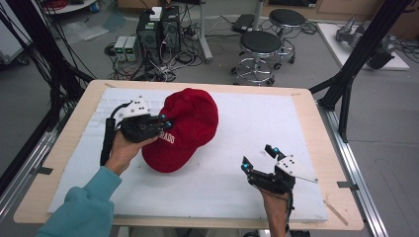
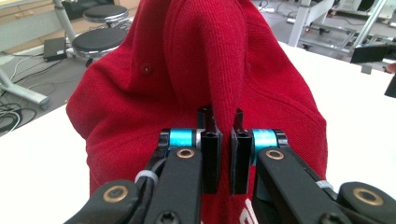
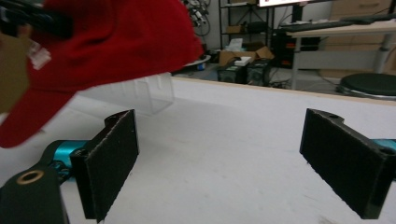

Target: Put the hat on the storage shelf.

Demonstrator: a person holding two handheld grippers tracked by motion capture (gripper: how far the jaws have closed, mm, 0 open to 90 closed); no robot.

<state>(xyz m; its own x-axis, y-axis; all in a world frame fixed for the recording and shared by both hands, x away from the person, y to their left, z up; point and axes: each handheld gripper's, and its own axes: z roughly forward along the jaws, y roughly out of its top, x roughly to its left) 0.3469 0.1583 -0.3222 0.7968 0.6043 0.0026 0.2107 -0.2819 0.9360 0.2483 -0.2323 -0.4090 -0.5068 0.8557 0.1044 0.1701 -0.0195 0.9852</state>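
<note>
High view: nearest, at the right of the table point(image 1: 59, 163), the right gripper point(image 1: 260, 159) sits in a hand above the white mat point(image 1: 257, 123), its jaws spread wide with nothing between them. In the right gripper view the two black pads point(image 3: 112, 158) stand well apart over bare mat, and the cap point(image 3: 107, 42) hangs at the upper left, lifted clear of the mat, with a clear plastic piece point(image 3: 140, 95) showing beneath it.

Farther in and to the left, the left gripper point(image 1: 165, 123) is held by a hand in a teal sleeve point(image 1: 84, 202). Its jaws are clenched on the cap point(image 1: 185, 128). The left gripper view shows the pads pressed nearly together, pinching a raised fold of the red knit fabric point(image 2: 205, 56) that rises between them. The cap is red, with white lettering on its front, and lies over the middle-left of the mat, brim toward the near side.

Beyond the far edge of the table, on the floor, stand two black stools point(image 1: 259, 47) and a cluster of computer boxes point(image 1: 158, 29) with tangled cables.
</note>
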